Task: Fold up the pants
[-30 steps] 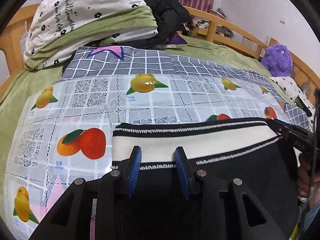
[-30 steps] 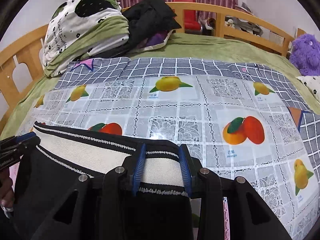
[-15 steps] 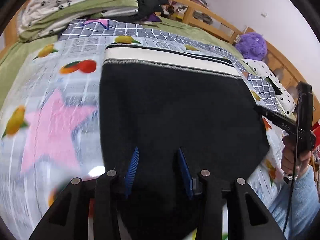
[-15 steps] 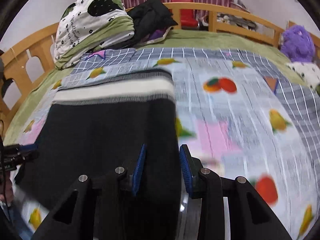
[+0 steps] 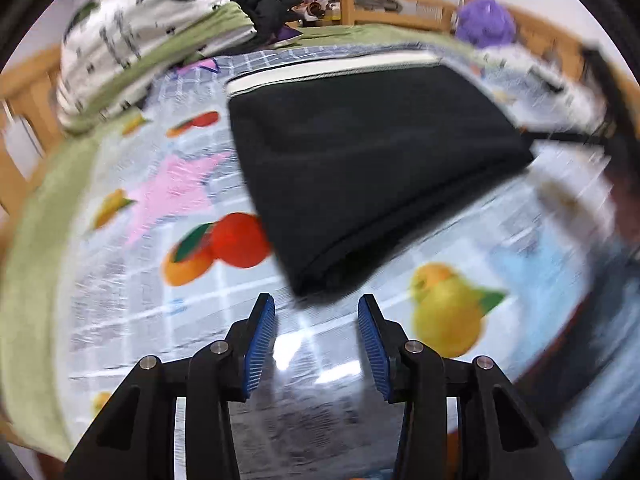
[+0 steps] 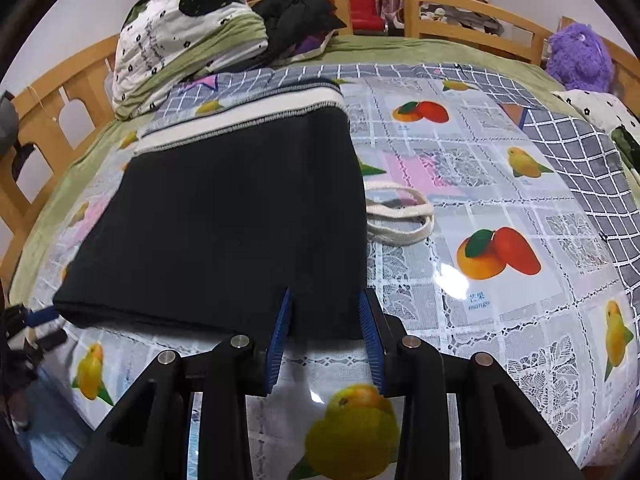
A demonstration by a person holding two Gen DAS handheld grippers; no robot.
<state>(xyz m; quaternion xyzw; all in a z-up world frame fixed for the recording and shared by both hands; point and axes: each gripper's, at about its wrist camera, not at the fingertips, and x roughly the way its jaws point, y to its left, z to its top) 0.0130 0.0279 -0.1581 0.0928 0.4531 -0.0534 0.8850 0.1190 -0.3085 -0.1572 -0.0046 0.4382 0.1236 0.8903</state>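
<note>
The black pants [image 6: 224, 216] lay folded flat on the bed's fruit-print cover [image 6: 500, 320], cream waistband at the far end. Left tool [image 5: 316, 336] had just been opening, nothing between its pads, hovering just off the fold. Right tool [image 6: 326, 332] sat narrow, straddling the near edge; grip unclear. Cover read "mango".

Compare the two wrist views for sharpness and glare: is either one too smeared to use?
Left wrist view: heavy motion blur, the fruit-print cloth and purple plush toy smear towards the edges, though the black pants stay readable. Right wrist view: sharp, with small glare patches on the glossy cloth. Both show fisheye bending.
</note>
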